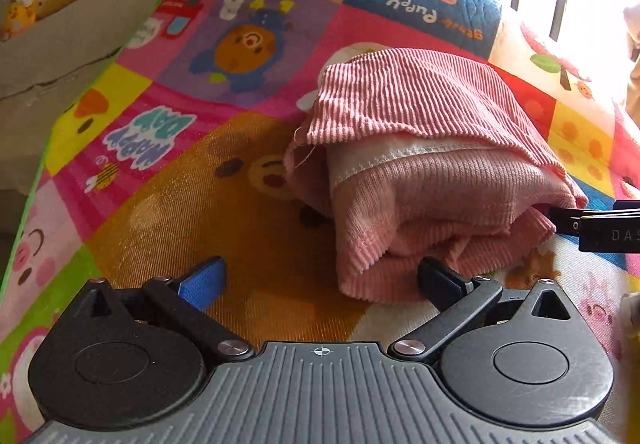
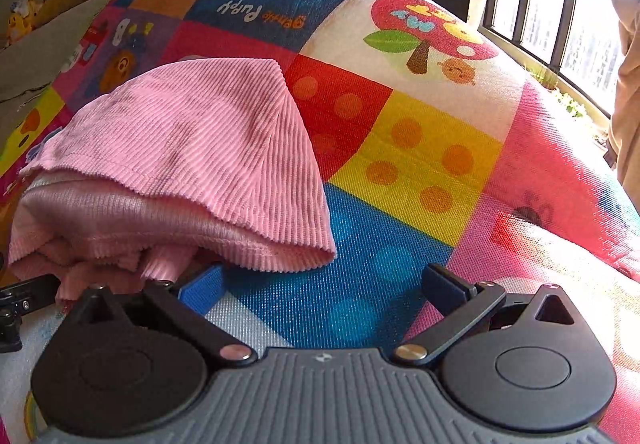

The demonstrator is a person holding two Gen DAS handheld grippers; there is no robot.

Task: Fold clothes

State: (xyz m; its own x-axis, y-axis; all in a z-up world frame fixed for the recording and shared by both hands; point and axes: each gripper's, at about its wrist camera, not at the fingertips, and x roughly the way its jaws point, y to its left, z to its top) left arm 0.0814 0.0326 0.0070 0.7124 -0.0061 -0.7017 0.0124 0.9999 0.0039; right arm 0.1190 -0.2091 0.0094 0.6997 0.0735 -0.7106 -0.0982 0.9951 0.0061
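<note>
The pink garment [image 1: 432, 180] is seen lying folded into a thick bundle on the patterned mat [image 1: 160, 148]. The fold is judged nearly finished. Both the left tongs [image 1: 320, 276] and right tongs [image 2: 320, 280] are spread wide beside the garment, holding nothing. Loose edges would next be tidied.

pink ribbed garment [image 1: 424, 164], multicoloured cartoon mat [image 1: 208, 56]

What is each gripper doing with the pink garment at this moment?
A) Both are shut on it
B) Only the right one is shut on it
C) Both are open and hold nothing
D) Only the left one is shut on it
C: the left gripper and the right gripper both have their jaws spread wide with only the mat between them, and the folded pink garment lies on the colourful mat.
</note>
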